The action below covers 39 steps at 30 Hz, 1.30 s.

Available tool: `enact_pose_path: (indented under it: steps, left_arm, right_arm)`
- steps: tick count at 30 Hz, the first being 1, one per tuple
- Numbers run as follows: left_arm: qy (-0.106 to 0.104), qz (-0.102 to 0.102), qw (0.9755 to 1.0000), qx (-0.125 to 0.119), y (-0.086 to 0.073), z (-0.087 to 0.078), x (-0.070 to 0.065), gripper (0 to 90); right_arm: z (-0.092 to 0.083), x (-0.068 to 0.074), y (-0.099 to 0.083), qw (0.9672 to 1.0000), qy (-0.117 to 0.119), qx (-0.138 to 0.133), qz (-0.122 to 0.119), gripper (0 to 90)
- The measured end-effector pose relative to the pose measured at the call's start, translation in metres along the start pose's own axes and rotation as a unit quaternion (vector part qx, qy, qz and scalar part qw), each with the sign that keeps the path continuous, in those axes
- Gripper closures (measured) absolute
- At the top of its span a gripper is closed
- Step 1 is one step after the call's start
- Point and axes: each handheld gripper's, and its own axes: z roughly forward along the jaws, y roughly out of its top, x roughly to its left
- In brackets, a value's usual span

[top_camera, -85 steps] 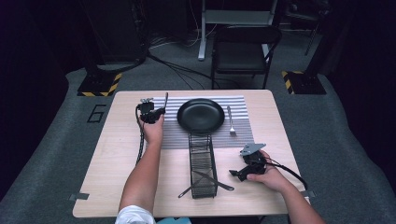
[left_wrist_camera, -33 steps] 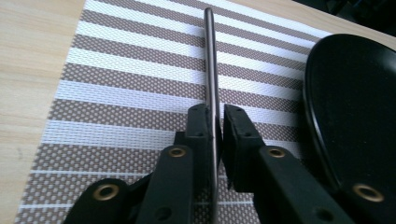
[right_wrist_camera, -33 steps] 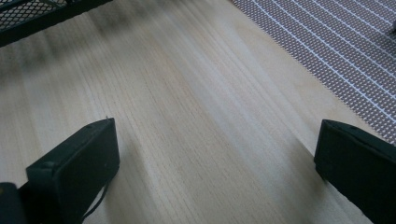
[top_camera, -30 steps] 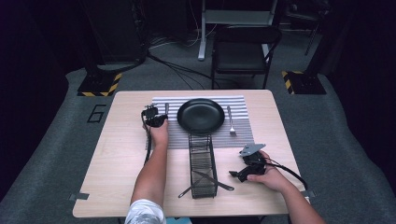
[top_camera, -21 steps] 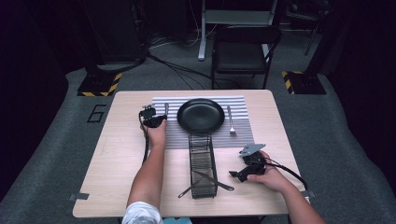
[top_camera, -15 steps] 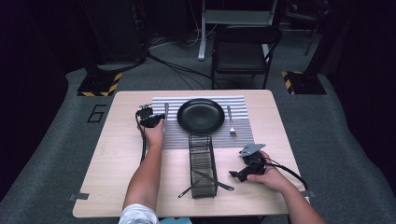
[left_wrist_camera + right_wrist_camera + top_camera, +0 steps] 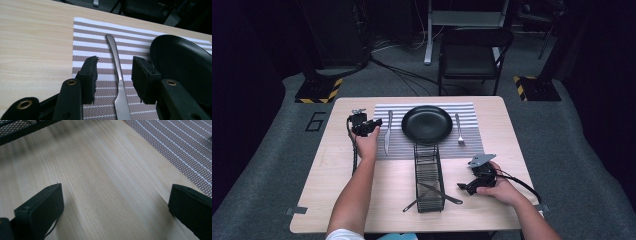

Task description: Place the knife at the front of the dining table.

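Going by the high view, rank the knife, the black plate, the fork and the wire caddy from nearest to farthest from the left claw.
1. Knife, on the striped placemat just beside the left claw.
2. Black plate, at the placemat's middle.
3. Wire caddy, toward the table's near edge.
4. Fork, on the plate's far side, nearly as far as the caddy.

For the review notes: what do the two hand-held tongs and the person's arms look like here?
Both tongs are black. The left tongs have two blocky black jaws with flat pads on arms with brass-ringed holes. The right tongs carry a grey three-cornered plate on top. A black cable trails from the right tongs, another from the left. The forearms are bare; a white sleeve edge shows on the left arm.
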Motion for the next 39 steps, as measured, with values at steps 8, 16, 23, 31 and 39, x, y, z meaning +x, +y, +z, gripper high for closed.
enact_pose_path:
  steps: [8, 16, 23, 31, 39]
  left_arm:
    - [-0.019, 0.020, 0.9995, 0.018, -0.009, -0.008, 0.000, 52.5]
    - [-0.032, 0.041, 0.9983, 0.027, -0.012, -0.016, -0.007, 49.8]
    - [-0.052, 0.082, 0.9947, 0.035, -0.017, -0.031, -0.016, 48.2]
    - [-0.068, 0.113, 0.9902, 0.047, -0.024, -0.053, -0.014, 46.1]
    - [-0.074, 0.156, 0.9839, 0.046, -0.034, -0.075, -0.012, 45.7]
  right_arm:
    - [0.000, 0.000, 0.000, 1.0000, 0.000, 0.000, 0.000, 0.0]
    - [0.000, -0.001, 0.000, 1.0000, 0.001, 0.000, -0.003, 0.0]
    - [0.000, 0.000, 0.000, 1.0000, 0.001, 0.001, -0.002, 0.0]
    - [0.000, 0.000, 0.000, 1.0000, 0.000, 0.000, -0.001, 0.0]
    - [0.000, 0.000, 0.000, 1.0000, 0.000, 0.000, -0.001, 0.0]
